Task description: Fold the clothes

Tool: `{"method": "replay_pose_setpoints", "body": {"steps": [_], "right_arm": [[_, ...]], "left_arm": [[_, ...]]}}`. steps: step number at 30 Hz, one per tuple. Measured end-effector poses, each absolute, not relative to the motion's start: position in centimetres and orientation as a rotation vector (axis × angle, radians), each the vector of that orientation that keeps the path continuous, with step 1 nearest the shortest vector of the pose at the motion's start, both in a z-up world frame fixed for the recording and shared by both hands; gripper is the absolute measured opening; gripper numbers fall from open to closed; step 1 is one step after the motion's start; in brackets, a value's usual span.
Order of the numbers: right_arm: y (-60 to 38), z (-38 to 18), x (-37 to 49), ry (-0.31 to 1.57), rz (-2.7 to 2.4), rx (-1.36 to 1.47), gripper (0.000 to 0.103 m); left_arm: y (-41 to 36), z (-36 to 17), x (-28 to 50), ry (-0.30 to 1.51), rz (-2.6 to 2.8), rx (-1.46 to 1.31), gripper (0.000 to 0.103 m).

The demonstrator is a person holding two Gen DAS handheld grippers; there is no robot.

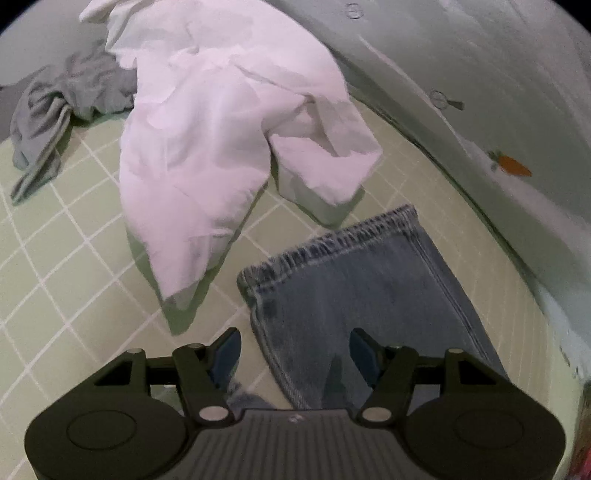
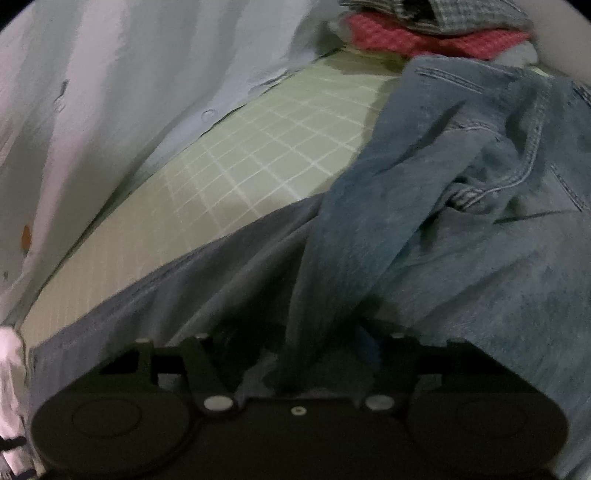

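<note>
Jeans flat on green grid bed, leg's long axis running away from left gripper, hem at far end. Left fingers apart, gripping nothing. Right gripper fingers hidden under denim: cannot tell.

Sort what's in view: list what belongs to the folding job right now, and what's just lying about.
In hand: jeans; left gripper, open above the hemmed leg; right gripper, a denim fold between its jaws.

Lying about: white garment; grey garment; red cloth; checked cloth.
</note>
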State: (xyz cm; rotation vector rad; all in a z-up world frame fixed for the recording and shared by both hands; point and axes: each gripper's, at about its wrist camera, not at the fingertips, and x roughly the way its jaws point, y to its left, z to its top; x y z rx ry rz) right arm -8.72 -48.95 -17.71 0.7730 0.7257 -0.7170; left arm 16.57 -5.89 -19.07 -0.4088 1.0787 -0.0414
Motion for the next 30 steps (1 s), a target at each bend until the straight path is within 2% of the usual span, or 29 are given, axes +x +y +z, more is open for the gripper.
{"method": "replay_pose_setpoints", "body": {"steps": [3, 5, 6, 7, 8, 9, 12, 16, 25, 30], "right_arm": [[-49.4, -17.6, -8.5, 0.742, -0.722, 0.778, 0.062], [-50.0, -17.5, -8.6, 0.745, -0.736, 0.811, 0.047], [-50.4, -17.5, -8.9, 0.732, -0.744, 0.856, 0.026], [-50.9, -17.5, -9.3, 0.713, -0.745, 0.906, 0.017], [-51.3, -17.5, -9.7, 0.694, -0.745, 0.955, 0.016], [-51.8, -17.6, -10.1, 0.674, -0.744, 1.005, 0.01], [-52.5, -17.0, -11.1, 0.617, -0.734, 1.079, 0.007], [-52.6, -15.0, -12.6, 0.532, -0.7, 1.075, 0.006], [-51.9, -8.7, -15.5, 0.324, -0.568, 1.008, 0.006], [-51.3, -5.5, -15.0, 0.3, -0.492, 0.907, 0.006]], "left_arm": [[-6.2, -19.7, 17.3, 1.069, -0.025, -0.394, 0.068], [-6.6, -19.8, 17.2, 1.056, -0.035, -0.378, 0.065], [-6.8, -19.8, 17.2, 1.05, -0.04, -0.37, 0.049], [-7.0, -19.8, 17.1, 1.044, -0.045, -0.361, 0.034], [-7.2, -19.8, 17.1, 1.038, -0.05, -0.353, 0.011], [-7.1, -19.5, 16.9, 1.026, -0.055, -0.353, 0.011], [-7.1, -18.5, 16.3, 0.989, -0.068, -0.354, 0.011], [-6.8, -16.1, 15.1, 0.939, -0.098, -0.359, 0.01], [-3.9, -6.3, 8.5, 0.757, -0.073, -0.39, 0.009], [-2.2, -1.8, 5.6, 0.653, -0.02, -0.397, 0.009]]}}
